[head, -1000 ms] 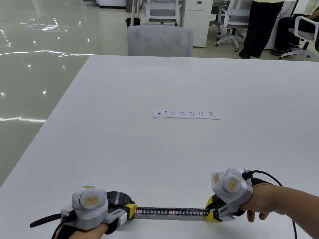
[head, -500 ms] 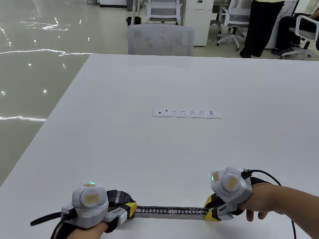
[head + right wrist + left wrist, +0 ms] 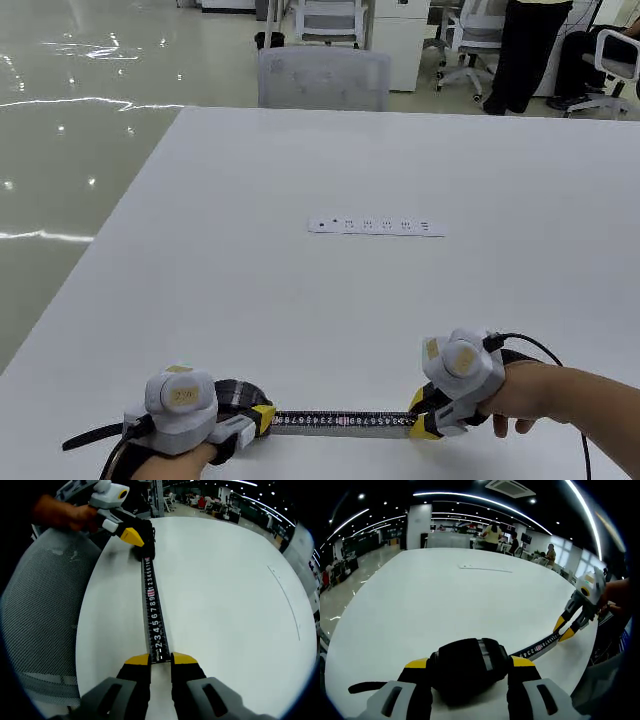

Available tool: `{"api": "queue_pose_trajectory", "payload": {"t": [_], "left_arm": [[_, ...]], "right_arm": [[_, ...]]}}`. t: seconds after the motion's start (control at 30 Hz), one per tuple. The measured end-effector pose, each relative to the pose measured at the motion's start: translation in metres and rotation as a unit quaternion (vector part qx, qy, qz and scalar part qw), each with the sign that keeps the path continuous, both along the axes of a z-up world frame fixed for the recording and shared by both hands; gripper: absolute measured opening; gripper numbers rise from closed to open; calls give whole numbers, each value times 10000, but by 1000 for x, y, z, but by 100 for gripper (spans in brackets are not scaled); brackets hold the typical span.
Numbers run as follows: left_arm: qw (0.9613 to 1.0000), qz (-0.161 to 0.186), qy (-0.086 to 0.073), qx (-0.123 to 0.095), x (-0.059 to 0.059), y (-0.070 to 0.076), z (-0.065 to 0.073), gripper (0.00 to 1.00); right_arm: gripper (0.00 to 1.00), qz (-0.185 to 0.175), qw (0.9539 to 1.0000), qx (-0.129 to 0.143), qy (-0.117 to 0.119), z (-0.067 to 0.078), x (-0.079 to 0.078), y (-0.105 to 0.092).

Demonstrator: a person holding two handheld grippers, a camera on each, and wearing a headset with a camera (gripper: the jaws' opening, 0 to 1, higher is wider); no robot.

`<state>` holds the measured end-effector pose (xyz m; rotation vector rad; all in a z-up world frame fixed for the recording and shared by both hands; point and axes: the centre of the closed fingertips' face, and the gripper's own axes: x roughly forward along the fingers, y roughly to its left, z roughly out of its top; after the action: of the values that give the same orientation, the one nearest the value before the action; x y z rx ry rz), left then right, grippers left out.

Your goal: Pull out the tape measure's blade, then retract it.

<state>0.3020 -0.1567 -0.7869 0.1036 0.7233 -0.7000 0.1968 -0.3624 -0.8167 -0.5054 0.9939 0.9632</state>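
While my right gripper (image 3: 160,658) pinches the blade (image 3: 151,605) tip and my left gripper (image 3: 470,662) clamps the case (image 3: 465,675), a slip risks snap-back. A loose pinch would cause it.

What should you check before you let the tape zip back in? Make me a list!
1. Is the left gripper shut around the tape measure case? ok.
2. Is the right gripper pinching the end of the blade? ok.
3. Does the blade lie straight and untwisted on the table? ok.
4. Is the power strip well away from the blade? ok.
5. Is the blade free to slide back in? cannot tell.
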Motion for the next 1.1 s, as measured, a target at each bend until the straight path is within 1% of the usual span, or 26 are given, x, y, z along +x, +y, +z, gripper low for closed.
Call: {"api": "queue_pose_trajectory", "payload": {"t": [0.07, 0.2, 0.3, 0.6, 0.73, 0.83, 1.1], "left_arm": [[10000, -21, 6, -4, 0, 0, 0, 56], [10000, -40, 19, -25, 0, 0, 0, 56], [10000, -40, 32, -44, 0, 0, 1, 56], [10000, -54, 41, -33, -1, 0, 1, 56], [10000, -52, 51, -38, -1, 0, 1, 56], [10000, -57, 53, -33, -1, 0, 1, 56], [10000, -56, 59, -42, -1, 0, 1, 56]], "right_arm": [[13, 17, 10000, 44, 59, 1, -2, 2], [13, 69, 9999, 58, 72, 1, -1, 2], [13, 68, 9999, 115, 62, 3, 0, 6], [13, 67, 9999, 81, 72, -1, 2, 15], [13, 34, 9999, 106, 73, -1, 5, 18], [14, -3, 9999, 110, 131, -1, 5, 21], [13, 0, 9999, 109, 86, -2, 9, 28]]}}
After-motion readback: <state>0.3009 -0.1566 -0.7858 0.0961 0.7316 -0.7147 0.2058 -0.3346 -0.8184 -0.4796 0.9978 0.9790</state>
